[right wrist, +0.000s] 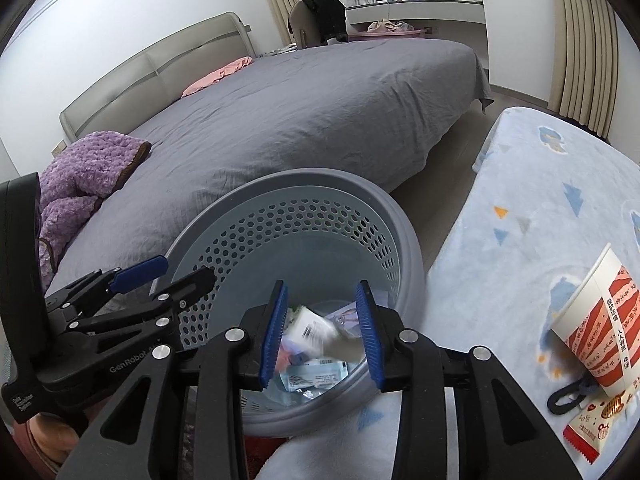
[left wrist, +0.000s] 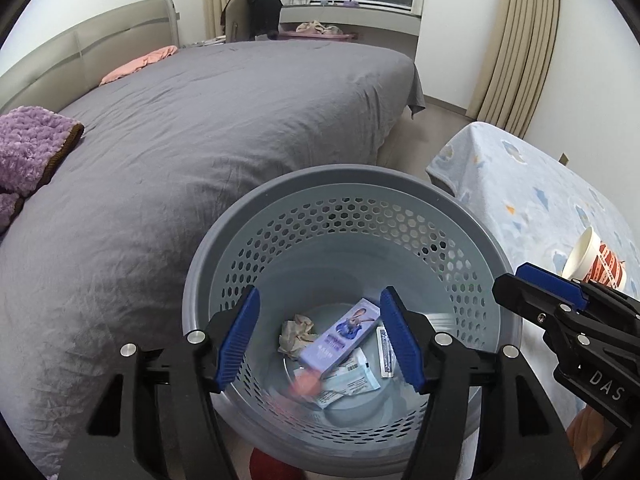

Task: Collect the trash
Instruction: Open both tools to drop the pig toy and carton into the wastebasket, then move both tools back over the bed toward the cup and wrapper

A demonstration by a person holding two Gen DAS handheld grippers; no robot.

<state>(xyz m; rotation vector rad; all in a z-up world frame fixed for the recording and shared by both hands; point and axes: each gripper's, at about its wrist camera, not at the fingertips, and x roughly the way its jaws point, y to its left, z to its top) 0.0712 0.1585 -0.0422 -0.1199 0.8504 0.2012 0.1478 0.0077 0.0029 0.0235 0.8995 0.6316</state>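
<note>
A grey perforated bin (left wrist: 344, 216) stands between the bed and a covered table; it also shows in the right wrist view (right wrist: 296, 216). Inside lie a purple box (left wrist: 340, 336), a crumpled tissue (left wrist: 296, 334), paper packets (left wrist: 352, 380) and a blurred orange piece (left wrist: 304, 384). My left gripper (left wrist: 320, 340) is open and empty above the bin. My right gripper (right wrist: 322, 334) is open above the bin's right side, with a blurred white packet (right wrist: 312, 332) between and below its fingers. A red-and-white paper cup (right wrist: 596, 328) lies on the table, with a red wrapper (right wrist: 596, 432) and a black hair tie (right wrist: 568, 396).
A bed with a grey cover (left wrist: 224, 120) fills the left. A purple blanket (left wrist: 28, 144) and a pink pillow (left wrist: 136, 64) lie on it. The table has a light blue patterned cloth (right wrist: 532, 216). Curtains (left wrist: 516, 40) hang at the right wall.
</note>
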